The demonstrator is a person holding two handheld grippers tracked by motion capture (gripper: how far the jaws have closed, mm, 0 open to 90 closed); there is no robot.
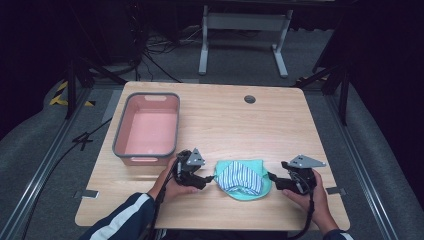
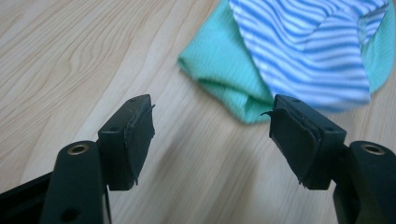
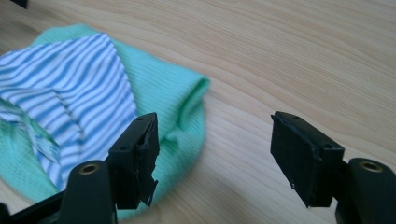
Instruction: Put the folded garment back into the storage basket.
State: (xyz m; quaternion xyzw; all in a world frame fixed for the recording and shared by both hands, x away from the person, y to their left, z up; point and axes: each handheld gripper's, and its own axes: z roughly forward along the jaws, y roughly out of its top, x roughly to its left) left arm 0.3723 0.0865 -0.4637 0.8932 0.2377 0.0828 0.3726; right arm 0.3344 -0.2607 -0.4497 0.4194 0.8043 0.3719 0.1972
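Folding step: both tools, left (image 1: 209,178) and right (image 1: 273,177), flank the striped green cloth (image 1: 242,178), jaws apart, gripping nothing; next, pinch its edges

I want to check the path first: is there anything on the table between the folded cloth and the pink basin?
Nothing visible blocks it. The folded cloth lies on bare wood, and the pink basin sits apart, to its upper left. The left gripper is beside the cloth's left edge.
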